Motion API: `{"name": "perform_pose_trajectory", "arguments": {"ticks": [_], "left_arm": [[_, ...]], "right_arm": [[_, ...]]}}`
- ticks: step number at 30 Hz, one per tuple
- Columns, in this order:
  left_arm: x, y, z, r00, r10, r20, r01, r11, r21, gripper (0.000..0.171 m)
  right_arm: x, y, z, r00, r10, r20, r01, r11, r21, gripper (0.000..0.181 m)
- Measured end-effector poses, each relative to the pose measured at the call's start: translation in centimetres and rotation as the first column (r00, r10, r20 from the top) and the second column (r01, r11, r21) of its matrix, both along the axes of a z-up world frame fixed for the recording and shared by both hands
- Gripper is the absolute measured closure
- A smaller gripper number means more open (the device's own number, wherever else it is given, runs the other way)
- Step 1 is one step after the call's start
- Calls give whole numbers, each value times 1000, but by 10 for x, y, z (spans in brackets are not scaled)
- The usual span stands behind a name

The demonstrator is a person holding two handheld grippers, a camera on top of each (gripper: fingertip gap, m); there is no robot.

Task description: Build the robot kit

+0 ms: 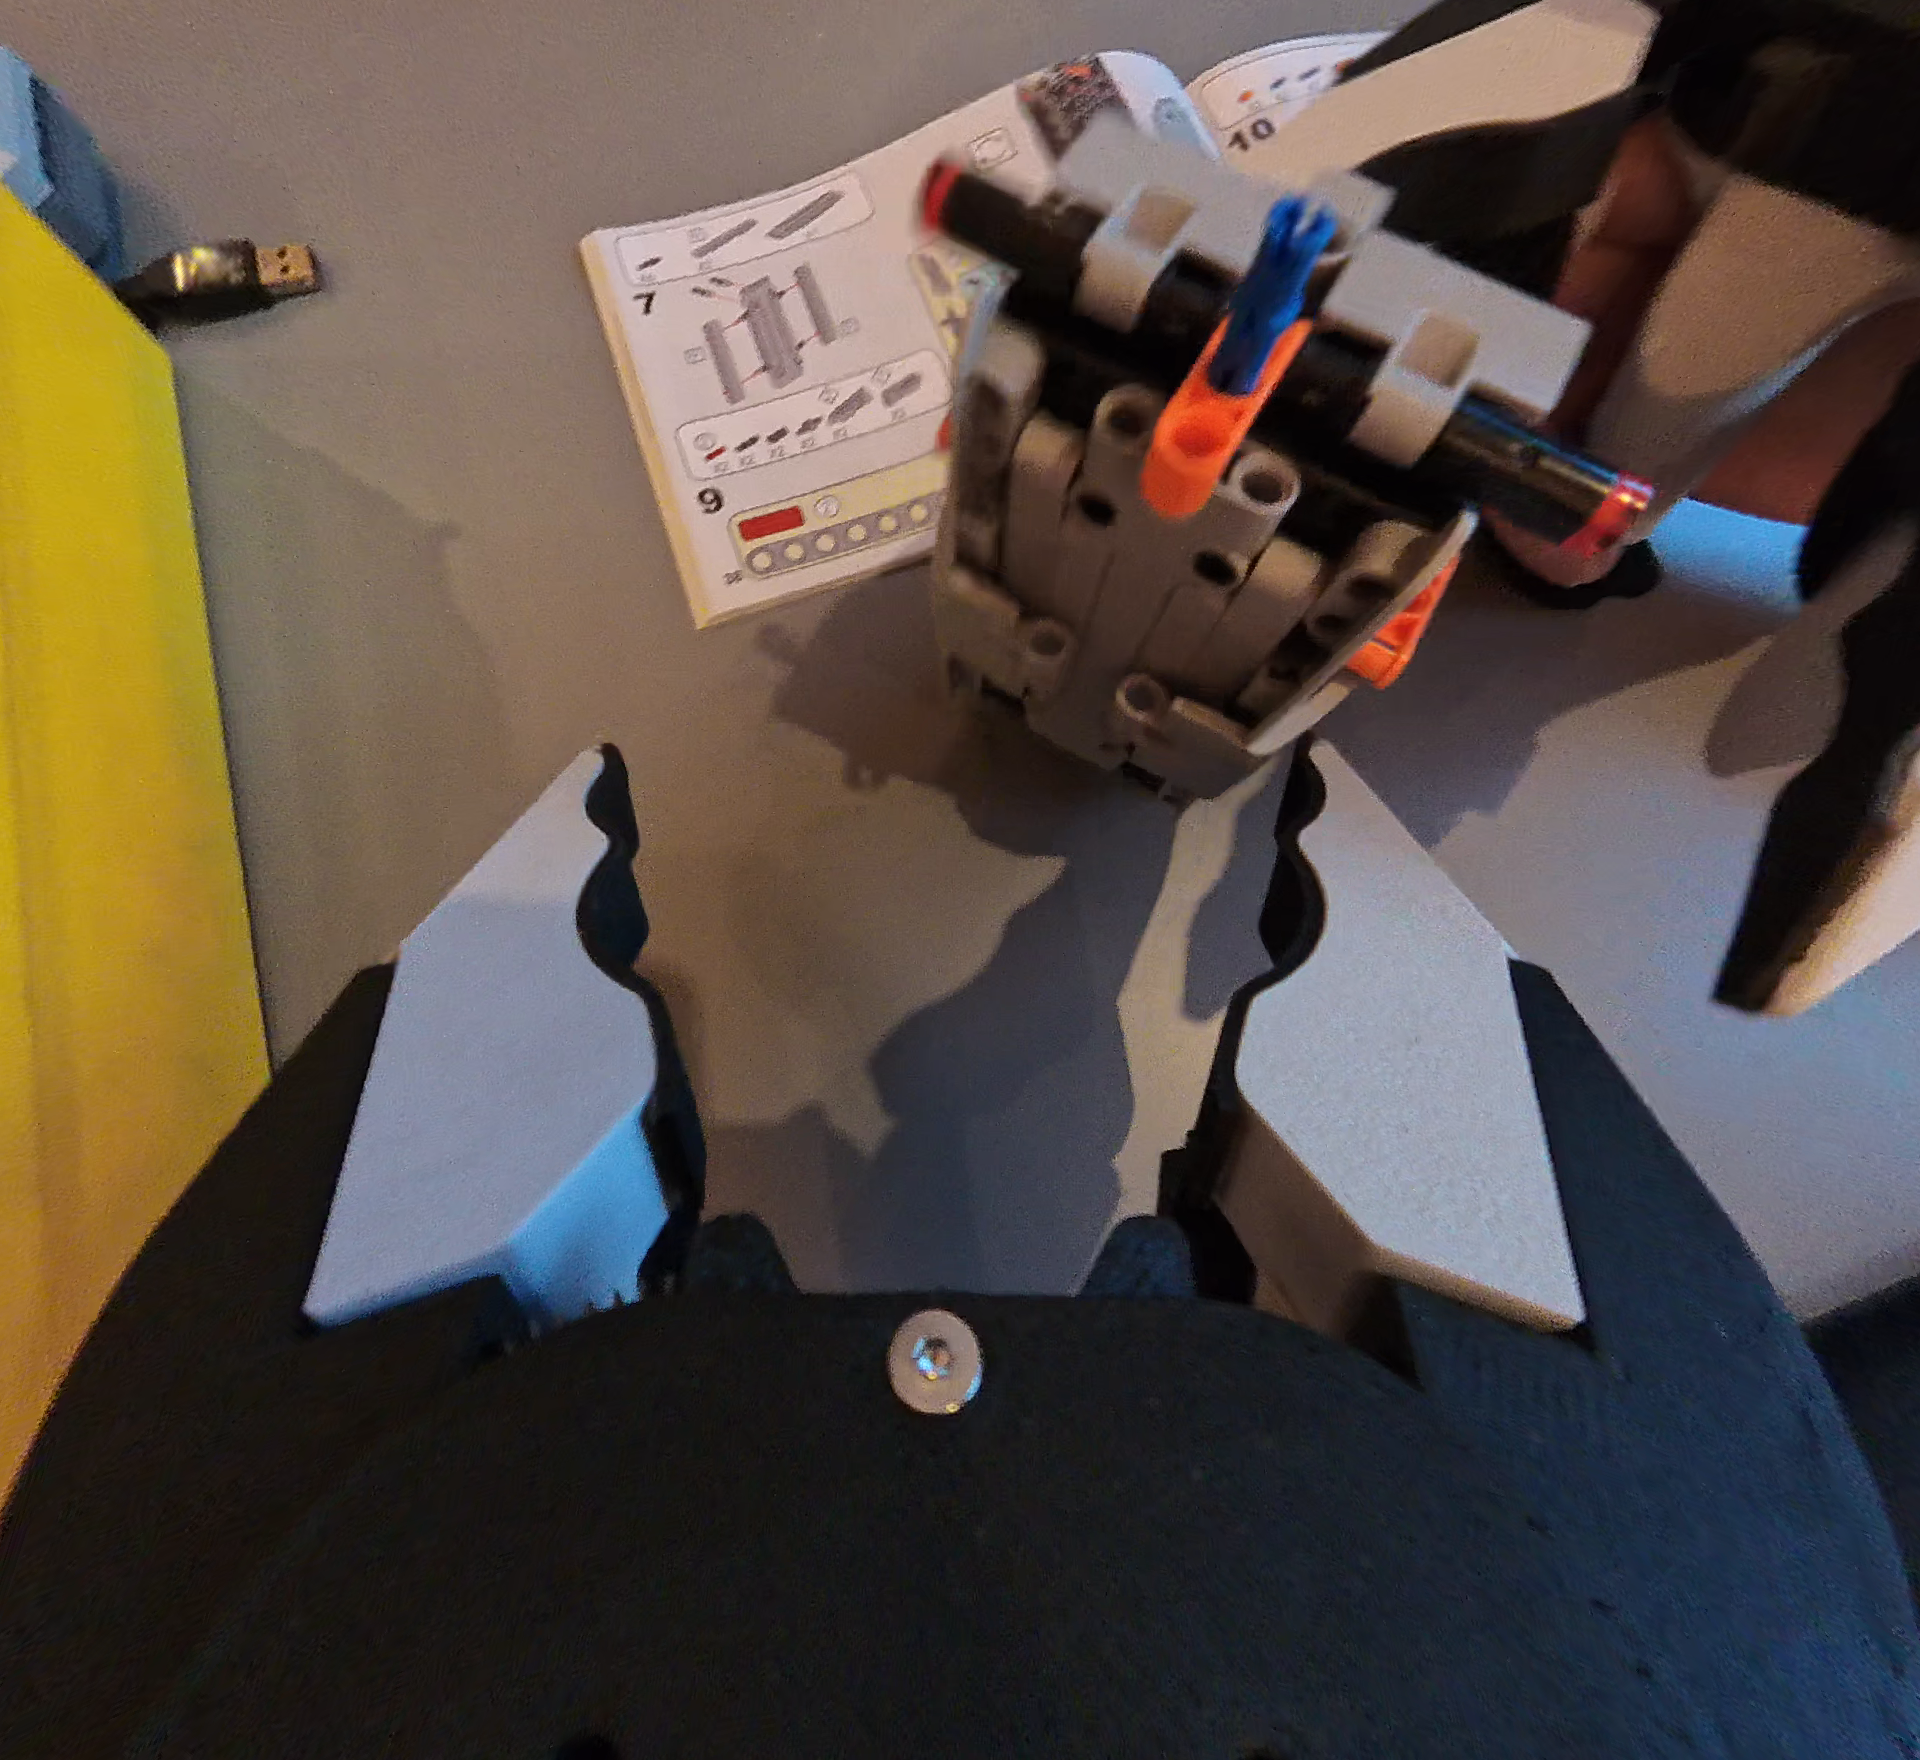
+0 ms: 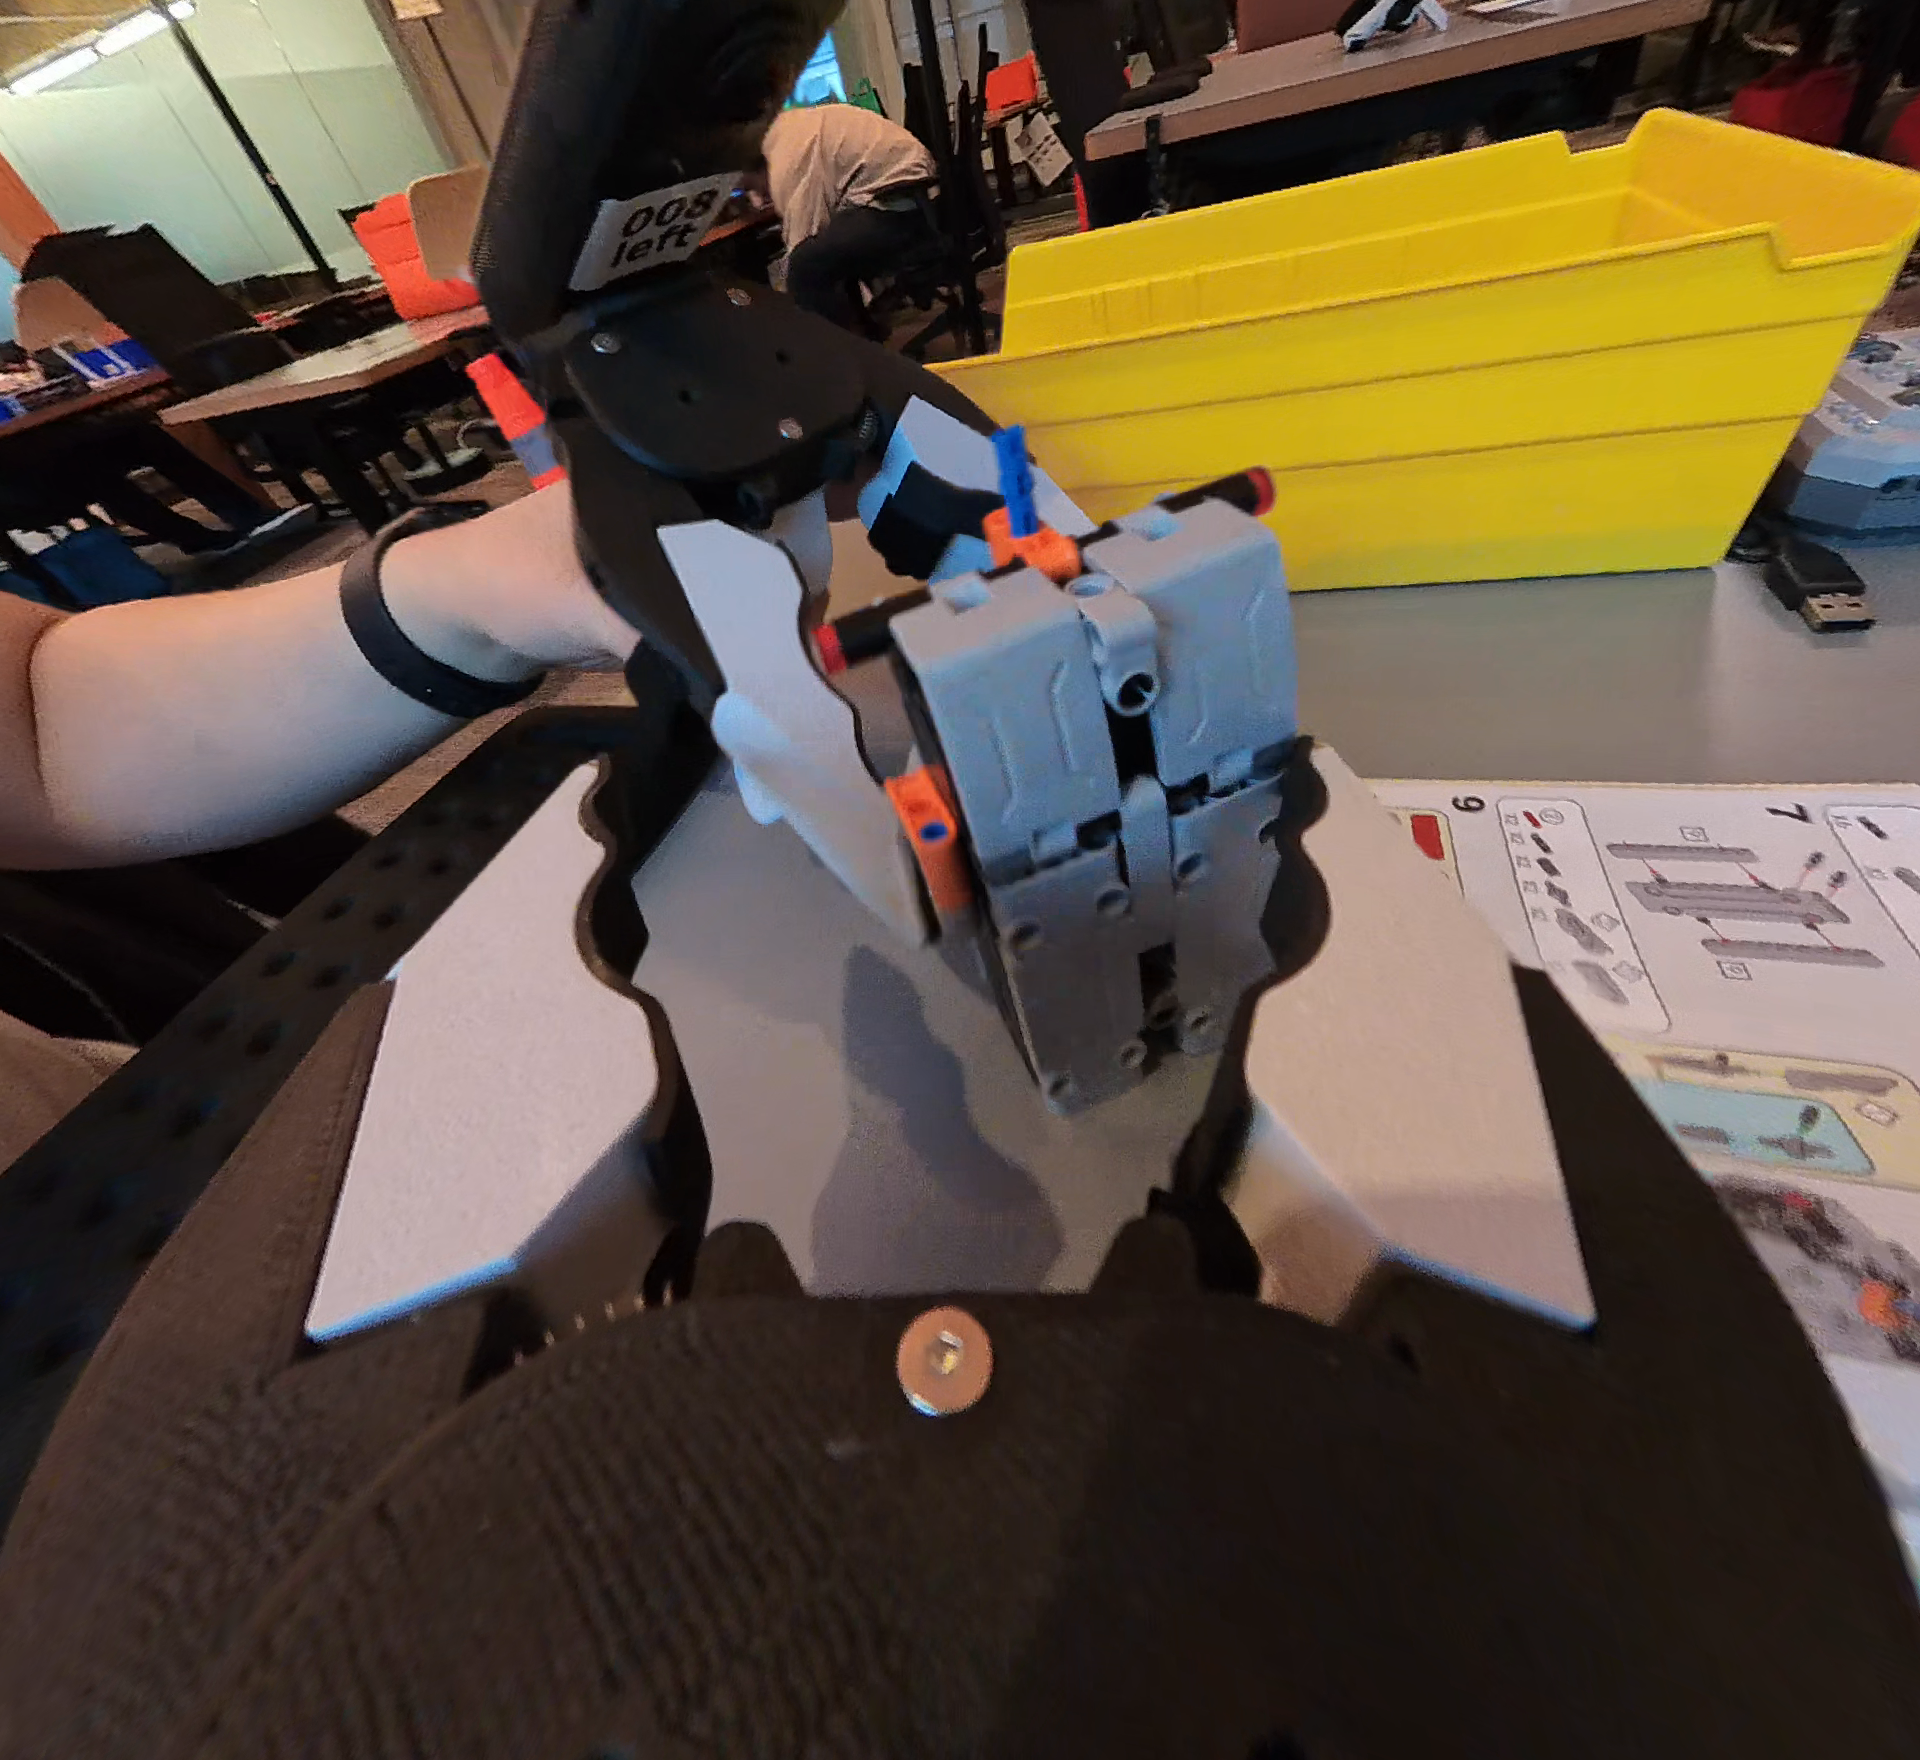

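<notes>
A grey toy-brick assembly with a black axle, orange connectors and a blue pin stands tilted on the grey table. My left gripper is open and empty; the assembly sits just past its right fingertip. In the right wrist view the assembly lies between the wide-open fingers of my right gripper, against the right finger. One of the left gripper's fingers touches the assembly's orange side piece. One of the right gripper's fingers shows behind the assembly.
An open instruction booklet lies under and beside the assembly. A yellow bin stands behind it, with a USB plug and a grey device beside it. A forearm with a black wristband holds the left gripper.
</notes>
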State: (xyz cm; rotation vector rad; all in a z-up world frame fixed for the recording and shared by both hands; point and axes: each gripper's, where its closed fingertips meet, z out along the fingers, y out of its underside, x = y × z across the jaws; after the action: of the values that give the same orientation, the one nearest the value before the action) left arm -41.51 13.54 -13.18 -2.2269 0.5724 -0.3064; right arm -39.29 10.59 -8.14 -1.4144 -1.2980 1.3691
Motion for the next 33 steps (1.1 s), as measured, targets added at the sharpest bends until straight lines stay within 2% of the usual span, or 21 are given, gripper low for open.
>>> {"name": "perform_pose_trajectory", "arguments": {"ticks": [3,7,8,10,11,14,17,21,23,26,29,33], "left_arm": [[-16,-8,-2,997,56,43,-55,998,-22,52],[-22,-18,4,978,128,165,-130,991,2,77],[-18,-21,7,970,115,213,-119,993,8,76],[-9,-25,17,959,73,275,-86,996,37,57],[-4,-26,22,956,47,289,-66,996,56,55],[9,-27,27,962,-2,274,-19,997,76,55],[11,-22,16,973,3,232,-15,999,49,62],[23,-22,16,952,-36,303,31,999,24,63],[29,-23,19,944,-68,322,60,998,36,68],[34,-23,12,955,-99,279,94,995,31,81],[37,-22,0,965,-134,228,133,991,20,92],[37,-23,-17,971,-181,158,187,982,-24,94]], "right_arm": [[17,-4,-1,1000,-28,9,28,1000,14,63],[33,-5,0,1000,-27,14,28,999,-16,86],[32,-2,2,999,-49,-2,49,998,-28,86],[26,1,-2,997,-74,7,75,996,-54,86],[23,-1,-5,997,-70,32,72,995,-64,86],[16,-4,-6,996,-79,42,81,996,-45,82],[15,-10,-6,996,-67,66,70,996,-46,84],[27,-22,-9,989,11,145,-7,1000,-25,84],[46,-25,-5,974,50,222,-52,999,2,88],[87,-10,38,988,-9,152,-4,997,80,88],[155,18,85,982,-181,58,176,980,91,88],[258,42,125,897,-435,-79,442,889,117,88]]}}
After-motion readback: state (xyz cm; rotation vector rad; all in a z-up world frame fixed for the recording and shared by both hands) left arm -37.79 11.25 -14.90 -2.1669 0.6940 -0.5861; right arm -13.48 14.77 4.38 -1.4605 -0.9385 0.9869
